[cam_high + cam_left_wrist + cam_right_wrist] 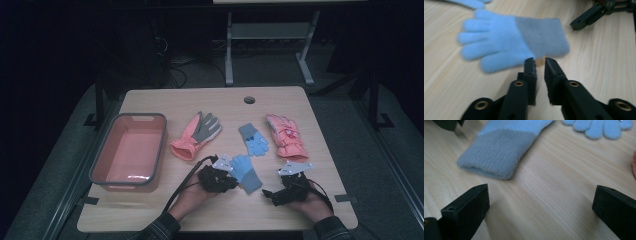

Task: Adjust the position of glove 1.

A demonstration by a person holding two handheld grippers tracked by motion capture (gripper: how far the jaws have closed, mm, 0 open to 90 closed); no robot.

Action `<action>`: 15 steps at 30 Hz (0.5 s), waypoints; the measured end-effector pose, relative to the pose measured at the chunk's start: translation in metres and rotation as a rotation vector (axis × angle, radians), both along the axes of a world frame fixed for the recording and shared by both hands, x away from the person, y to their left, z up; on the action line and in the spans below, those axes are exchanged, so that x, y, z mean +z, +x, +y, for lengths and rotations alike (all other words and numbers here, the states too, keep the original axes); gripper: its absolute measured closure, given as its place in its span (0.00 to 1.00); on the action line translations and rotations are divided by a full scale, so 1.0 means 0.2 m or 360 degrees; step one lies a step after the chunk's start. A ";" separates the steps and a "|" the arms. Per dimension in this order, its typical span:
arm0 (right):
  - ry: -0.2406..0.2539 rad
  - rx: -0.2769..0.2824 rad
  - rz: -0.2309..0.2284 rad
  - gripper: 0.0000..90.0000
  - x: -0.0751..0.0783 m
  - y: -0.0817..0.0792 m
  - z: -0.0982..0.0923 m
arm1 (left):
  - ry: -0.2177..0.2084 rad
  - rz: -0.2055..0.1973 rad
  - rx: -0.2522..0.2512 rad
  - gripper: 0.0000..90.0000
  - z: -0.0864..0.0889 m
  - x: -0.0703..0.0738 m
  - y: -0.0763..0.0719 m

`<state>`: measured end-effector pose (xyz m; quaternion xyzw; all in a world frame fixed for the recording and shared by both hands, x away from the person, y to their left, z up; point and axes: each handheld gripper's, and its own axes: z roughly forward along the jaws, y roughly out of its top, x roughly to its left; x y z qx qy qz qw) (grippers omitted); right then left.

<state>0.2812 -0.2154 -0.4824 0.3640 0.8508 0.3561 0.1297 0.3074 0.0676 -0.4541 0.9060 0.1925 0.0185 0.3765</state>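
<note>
High view: wooden table (150, 200); pink tub (131, 150) at left; pink-and-grey glove (197, 135), second blue glove (253, 140) and pink glove (284, 136) across the middle. Blue glove (245, 172) lies flat between left gripper (231, 176) and right gripper (270, 195).

Left gripper view: jaws stand slightly apart, nothing between them; blue glove (509, 45) flat just beyond the tips, apart from them.

Right gripper view: jaws wide apart over bare wood; blue glove cuff (496, 157) ahead, untouched.
</note>
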 end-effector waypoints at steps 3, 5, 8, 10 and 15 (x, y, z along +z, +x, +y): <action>0.0000 0.0000 0.0000 0.01 0.00 0.00 0.00 | 0.0013 -0.0028 0.0032 0.79 0.06 0.01 -0.01; 0.0000 0.0000 0.0000 0.01 0.00 0.00 0.00 | 0.0015 -0.0041 0.0052 0.75 0.08 0.01 -0.02; 0.0000 0.0000 0.0000 0.01 0.00 0.00 0.00 | 0.0050 -0.0073 0.0075 0.63 0.14 0.01 -0.03; 0.0000 0.0000 -0.0001 0.01 0.00 0.00 0.00 | 0.0044 -0.0078 0.0095 0.55 0.18 0.01 -0.04; 0.0000 -0.0005 -0.0001 0.10 0.01 -0.01 0.00 | 0.0039 -0.0096 0.0154 0.38 0.30 -0.01 -0.06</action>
